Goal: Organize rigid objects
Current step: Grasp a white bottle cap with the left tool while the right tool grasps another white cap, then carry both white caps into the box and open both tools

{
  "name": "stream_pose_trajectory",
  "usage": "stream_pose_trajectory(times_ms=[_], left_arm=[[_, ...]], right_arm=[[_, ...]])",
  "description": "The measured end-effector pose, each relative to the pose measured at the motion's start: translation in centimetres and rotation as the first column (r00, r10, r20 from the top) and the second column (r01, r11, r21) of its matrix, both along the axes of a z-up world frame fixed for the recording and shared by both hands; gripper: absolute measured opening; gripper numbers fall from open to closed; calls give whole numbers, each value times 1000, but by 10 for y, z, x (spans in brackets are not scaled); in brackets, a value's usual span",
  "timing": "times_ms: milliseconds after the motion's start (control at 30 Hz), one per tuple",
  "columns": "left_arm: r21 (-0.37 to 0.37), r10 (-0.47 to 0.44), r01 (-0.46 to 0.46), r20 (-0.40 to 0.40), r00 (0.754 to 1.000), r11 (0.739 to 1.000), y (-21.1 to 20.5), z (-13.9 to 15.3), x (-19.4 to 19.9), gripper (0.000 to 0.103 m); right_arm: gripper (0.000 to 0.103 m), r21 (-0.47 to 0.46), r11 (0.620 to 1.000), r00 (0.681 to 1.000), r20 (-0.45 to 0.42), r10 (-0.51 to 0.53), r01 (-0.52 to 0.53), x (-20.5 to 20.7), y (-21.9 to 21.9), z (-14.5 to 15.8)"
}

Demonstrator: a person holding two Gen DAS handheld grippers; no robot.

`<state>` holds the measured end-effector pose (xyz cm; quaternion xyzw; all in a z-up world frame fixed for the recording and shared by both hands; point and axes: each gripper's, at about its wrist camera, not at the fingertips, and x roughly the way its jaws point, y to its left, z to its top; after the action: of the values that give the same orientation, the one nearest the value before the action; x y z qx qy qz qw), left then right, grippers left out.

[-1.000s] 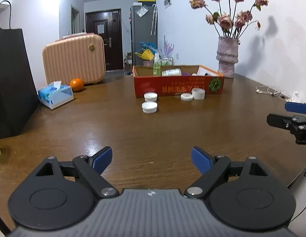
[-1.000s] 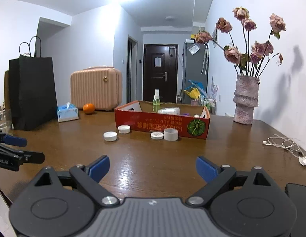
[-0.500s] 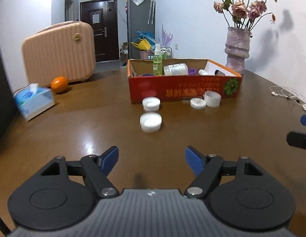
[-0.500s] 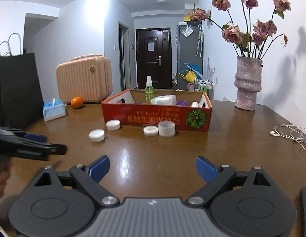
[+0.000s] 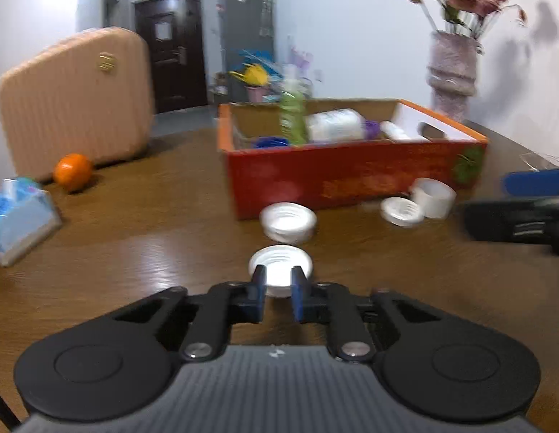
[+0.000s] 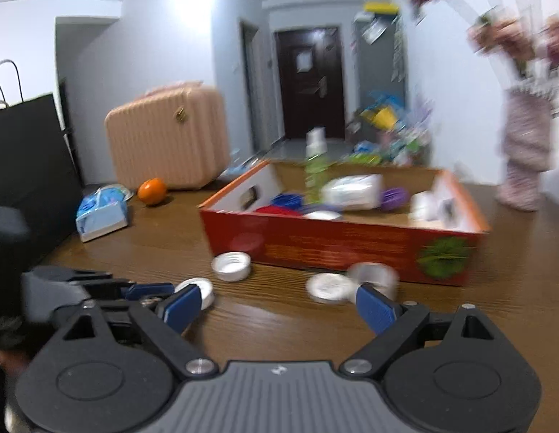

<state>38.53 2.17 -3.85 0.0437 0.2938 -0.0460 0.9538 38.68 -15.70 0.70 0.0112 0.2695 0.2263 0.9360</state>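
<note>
Left gripper [image 5: 278, 290] at lower centre, fingers narrowed onto rim of nearest white round plastic lid [image 5: 280, 267] — clamped, by appearance; lift straight, carry over red cardboard box [image 5: 355, 176] wall; right gripper [image 6: 276, 310] spread wide, empty, near small white jar [image 6: 375, 276].

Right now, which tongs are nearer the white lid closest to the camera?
Left. The left tongs are closed around the nearest white lid. The right tongs are open, off to its right, nearer the other lids.

White lid [image 5: 280, 267] between gripper [image 5: 278, 285] fingers
</note>
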Motion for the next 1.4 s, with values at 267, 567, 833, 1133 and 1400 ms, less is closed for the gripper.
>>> stream_pose_trajectory(times_ms=[267,567,833,1133,1400], left_arm=[[-46,202,-200,28,979,979,52,15,-4,21],[-83,82,-82,4,997,993,43,11,-6,77],[-83,5,-6,-14,1000,996,14,-4,19,75],[-71,42,-45,-48,998,996,-3,-13,32,40],[-143,44,-46,-17,999,989,-13,11,-44,40]], right_arm=[[65,-63,997,993,-111,47,-54,86,93,-32],[38,-1,1000,991,-130,6,-6,87,81,-42],[38,37,999,998,-62,-11,13,27,8,-20],[38,43,997,997,-34,-66,68,-34,-50,-11],[38,20,995,994,-50,-94,95,-89,-81,-21]])
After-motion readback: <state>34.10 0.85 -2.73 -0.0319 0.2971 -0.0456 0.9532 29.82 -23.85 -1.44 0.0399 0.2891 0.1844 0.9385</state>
